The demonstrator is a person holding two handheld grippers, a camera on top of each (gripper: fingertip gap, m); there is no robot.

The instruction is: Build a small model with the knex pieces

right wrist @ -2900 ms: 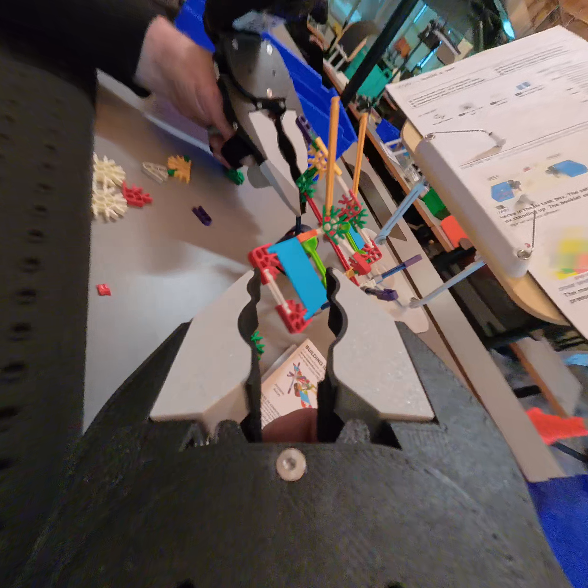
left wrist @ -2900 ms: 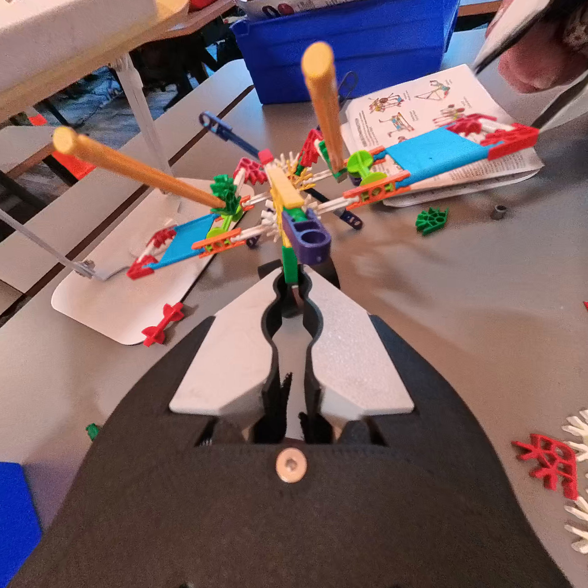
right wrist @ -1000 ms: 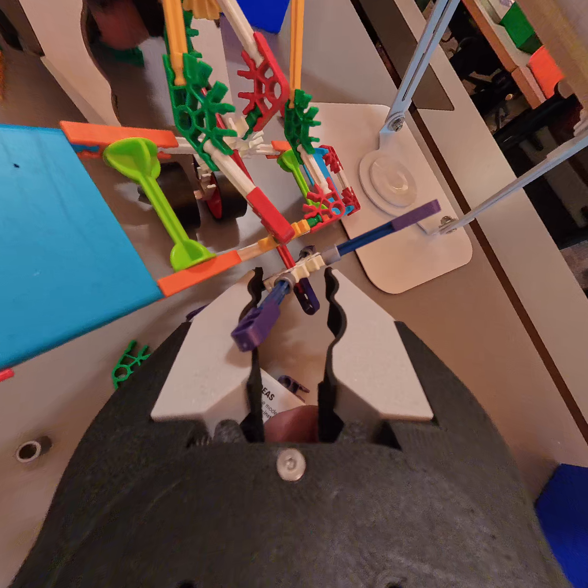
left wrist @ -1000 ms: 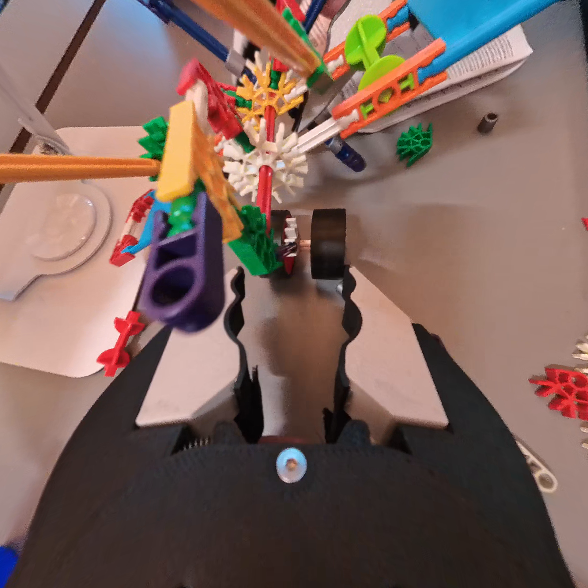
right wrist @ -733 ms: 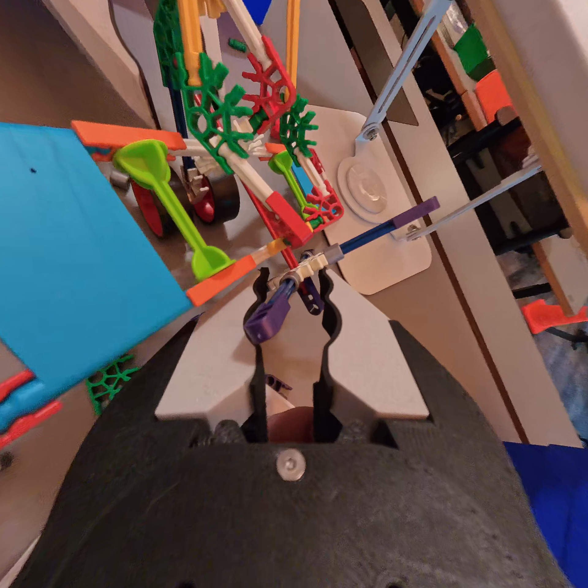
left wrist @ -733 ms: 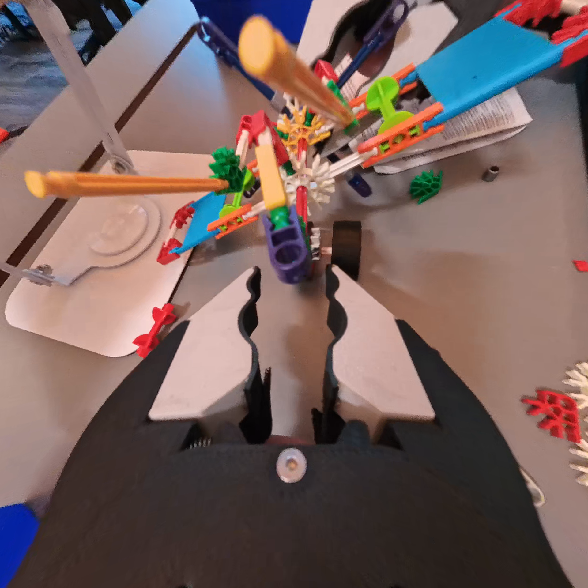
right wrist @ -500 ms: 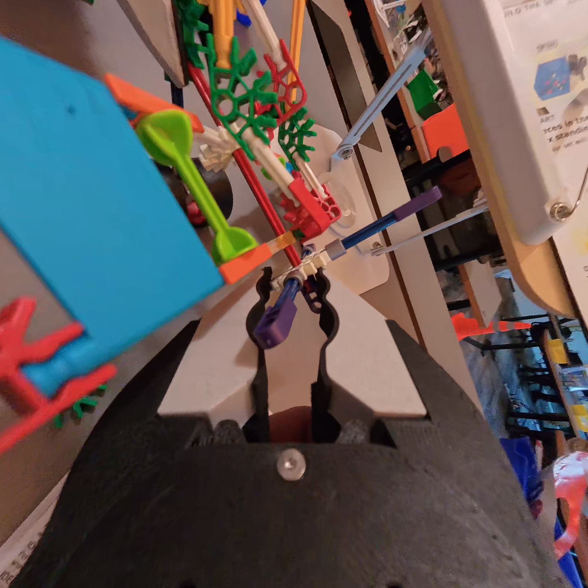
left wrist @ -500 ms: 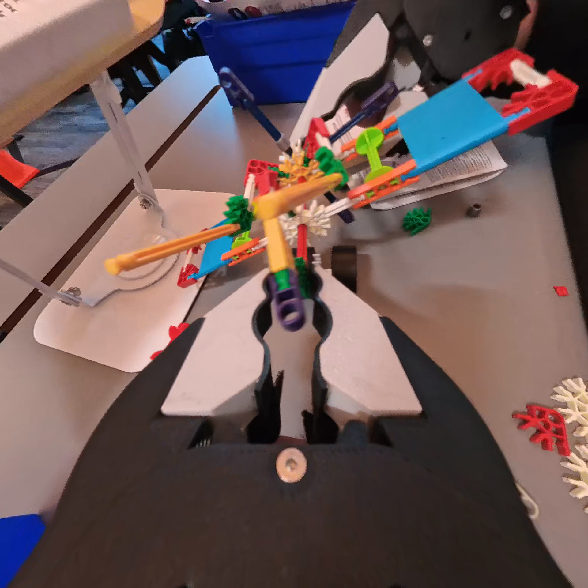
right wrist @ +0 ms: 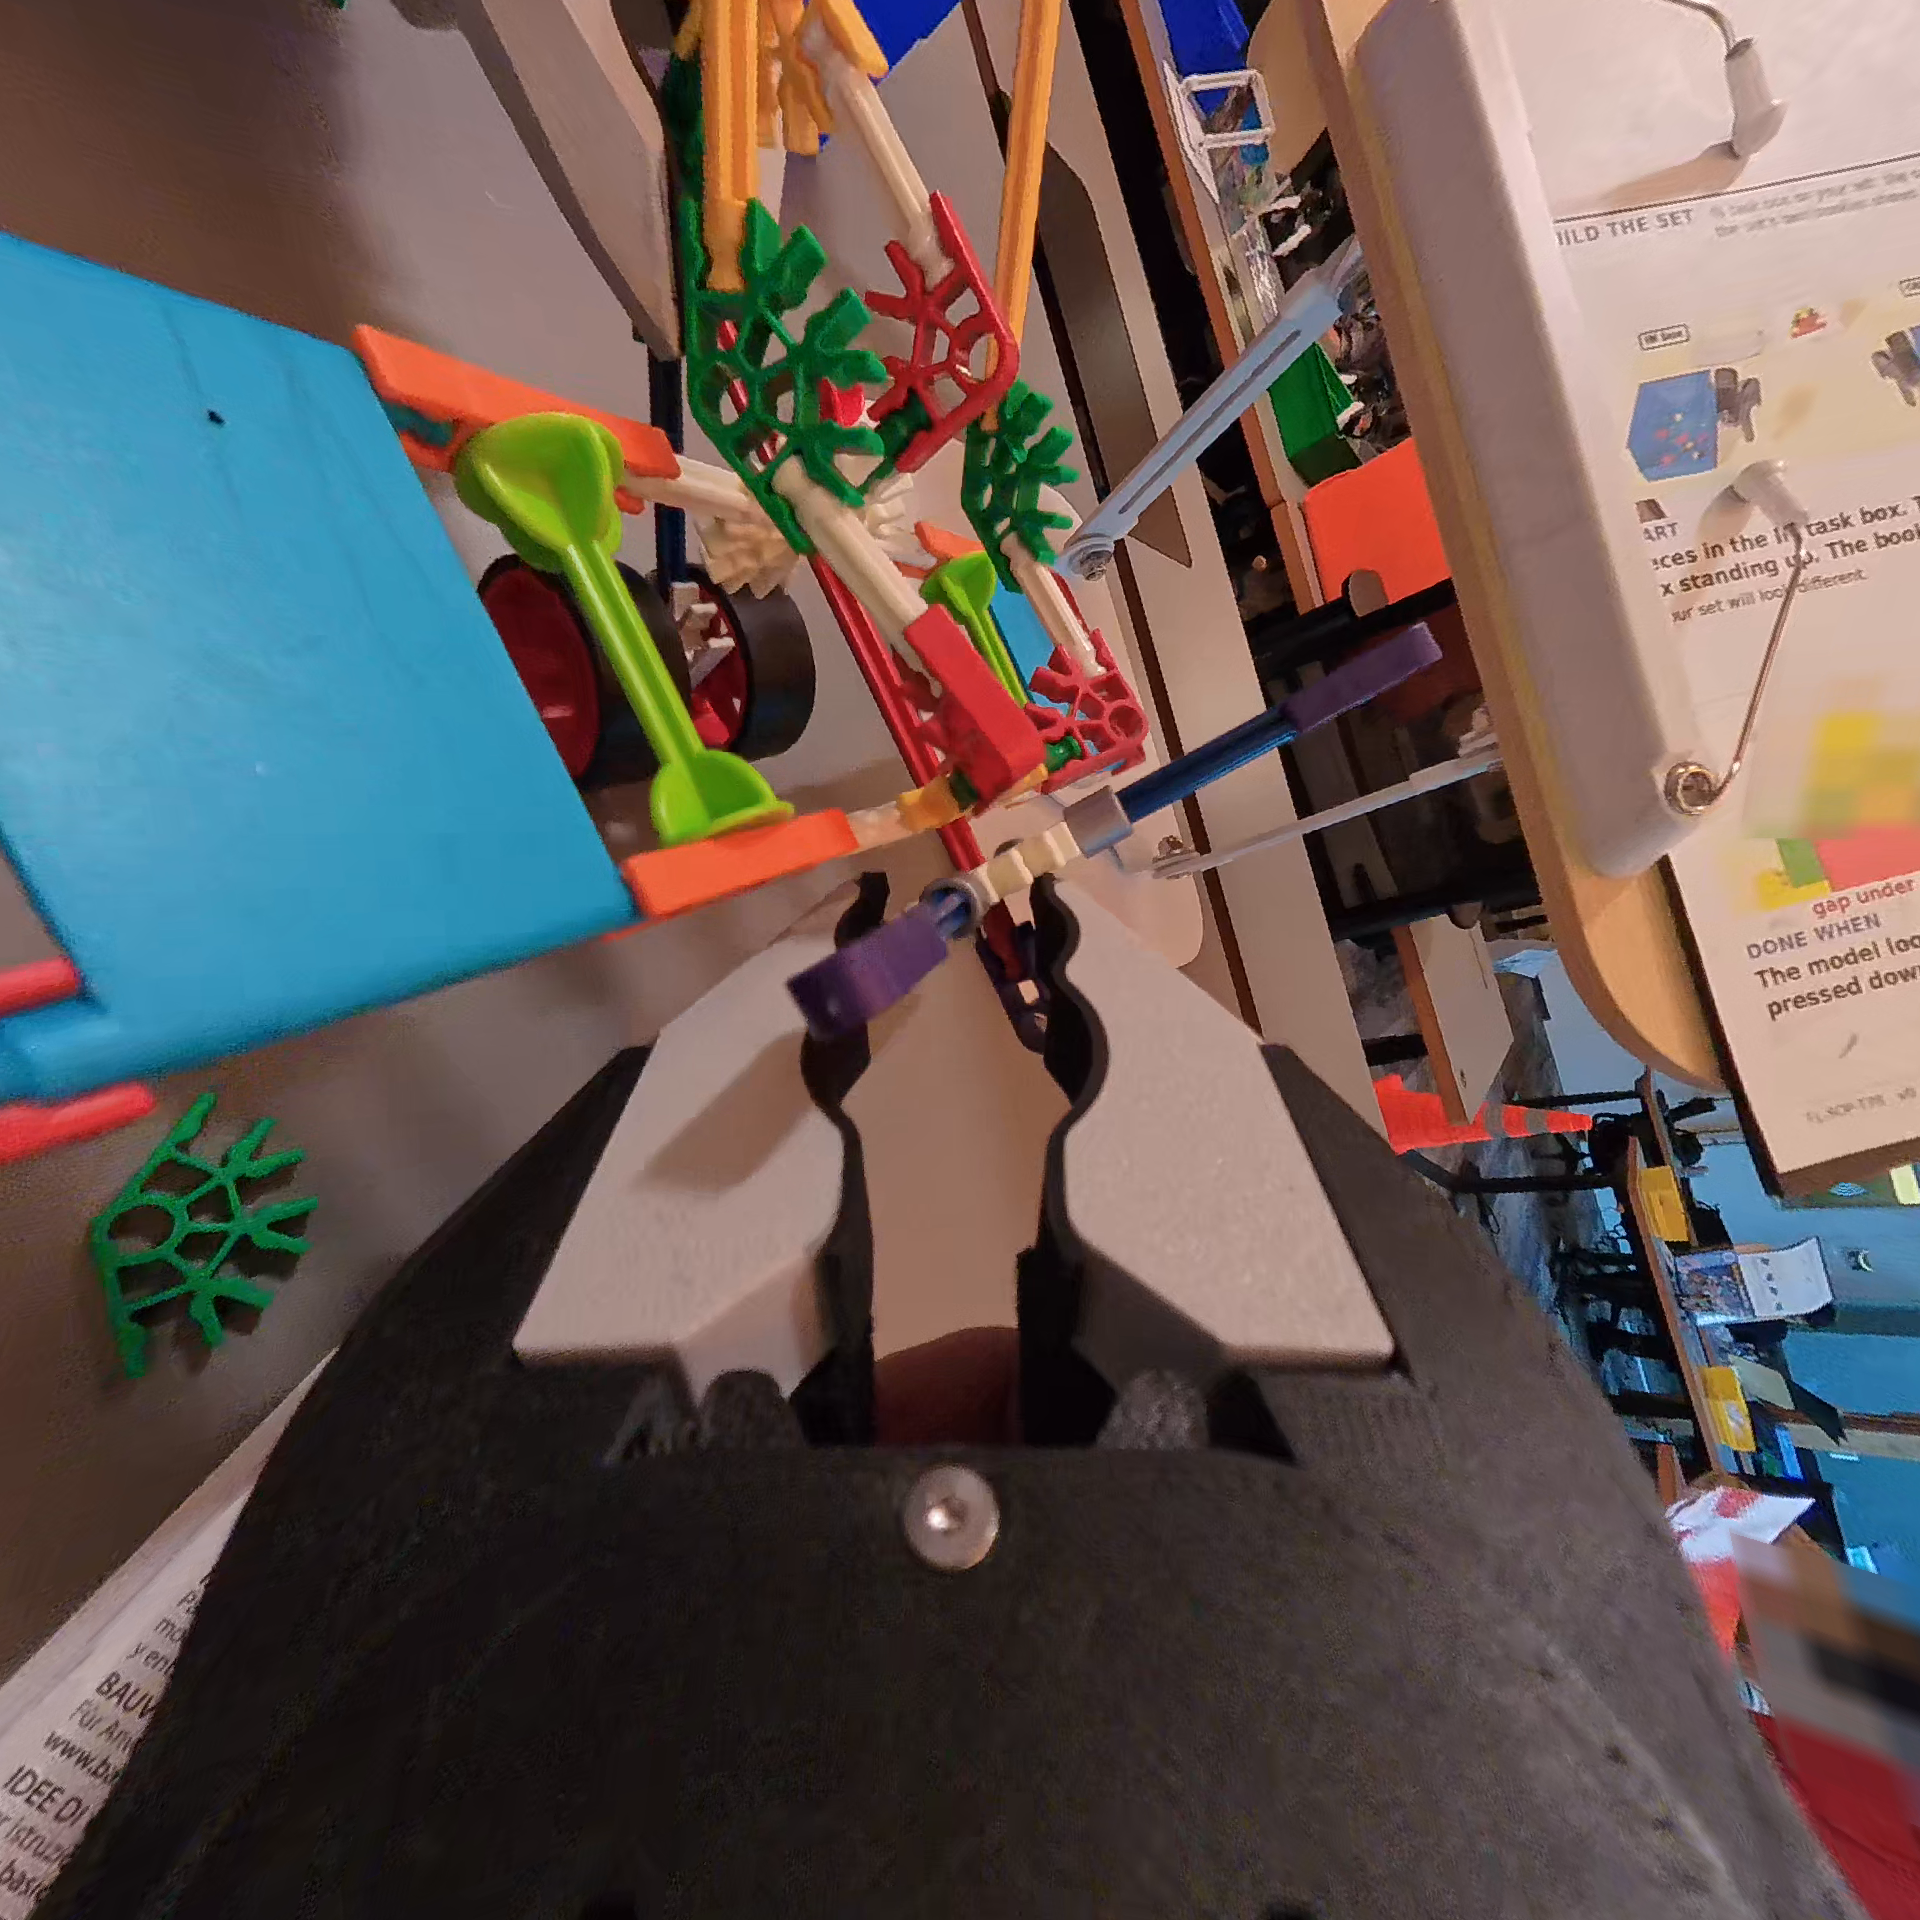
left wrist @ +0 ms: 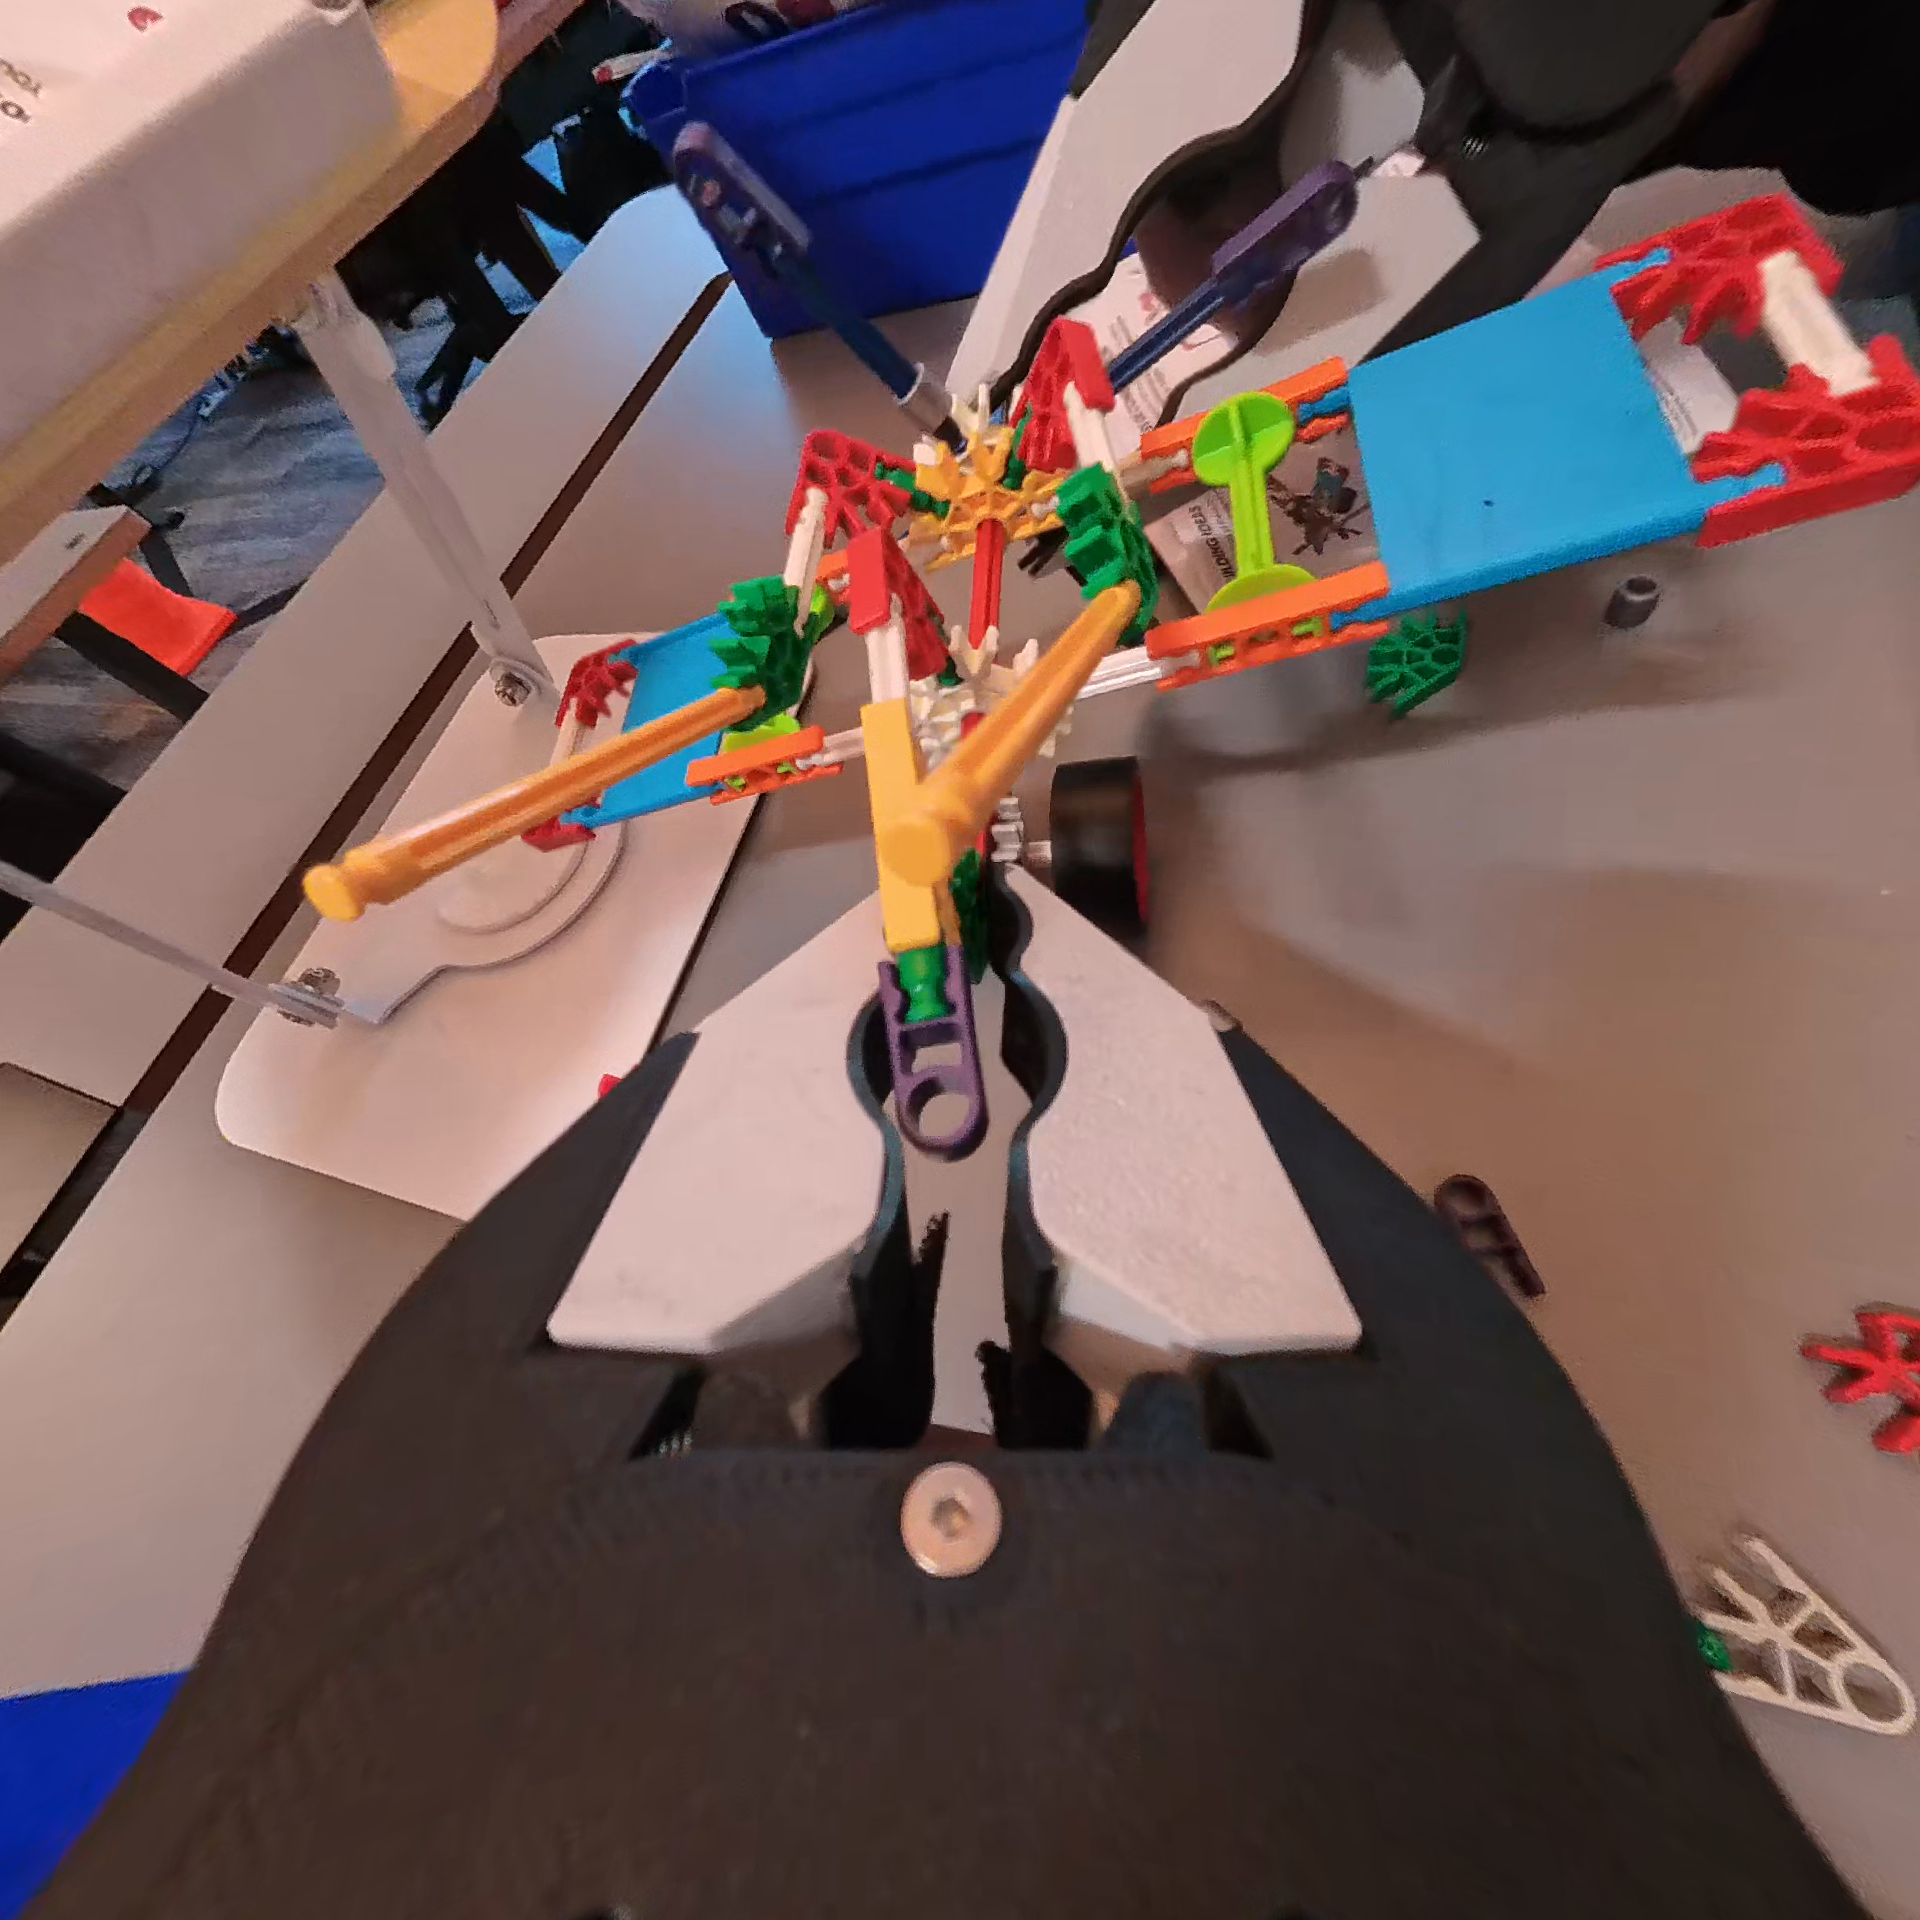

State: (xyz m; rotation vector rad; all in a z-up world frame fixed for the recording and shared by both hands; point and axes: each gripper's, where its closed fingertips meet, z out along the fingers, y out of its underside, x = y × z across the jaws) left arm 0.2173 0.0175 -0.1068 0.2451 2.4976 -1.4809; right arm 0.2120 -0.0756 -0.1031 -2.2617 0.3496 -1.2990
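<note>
A: Left wrist view first. What sits between the fingers?

B: The left gripper [left wrist: 961,966] is clenched on the near end of the toy model [left wrist: 977,582], where a green rod enters a purple connector [left wrist: 935,1070]. The connector lies in the round hollow between the fingers. The model fans out beyond the tips, over the grey counter [left wrist: 1507,935].

A: And around the model?

B: Two orange rods [left wrist: 540,800] point out from it toward the camera and the left. A black wheel [left wrist: 1101,831] sits just right of the tips. A blue panel with red ends [left wrist: 1527,457] juts right from the model, over a printed leaflet [left wrist: 1195,520]. A loose green connector [left wrist: 1418,660] lies on the counter under that panel. Behind the model the right gripper [left wrist: 1049,374] comes in from the top. A blue bin [left wrist: 894,135] stands farther back, and the white stand base [left wrist: 468,1039] lies left of the model.

A: Right wrist view?

B: The right gripper [right wrist: 961,904] has its fingers close together at the tips, around a red rod and a dark blue link at the model's [right wrist: 852,520] near end. Whether they truly pinch it, I cannot tell. A purple-tipped blue rod [right wrist: 873,971] crosses in front of the left finger [right wrist: 717,1143]. The blue panel [right wrist: 260,675] fills the area left of the model, with the black wheel [right wrist: 769,665] beside it.
</note>
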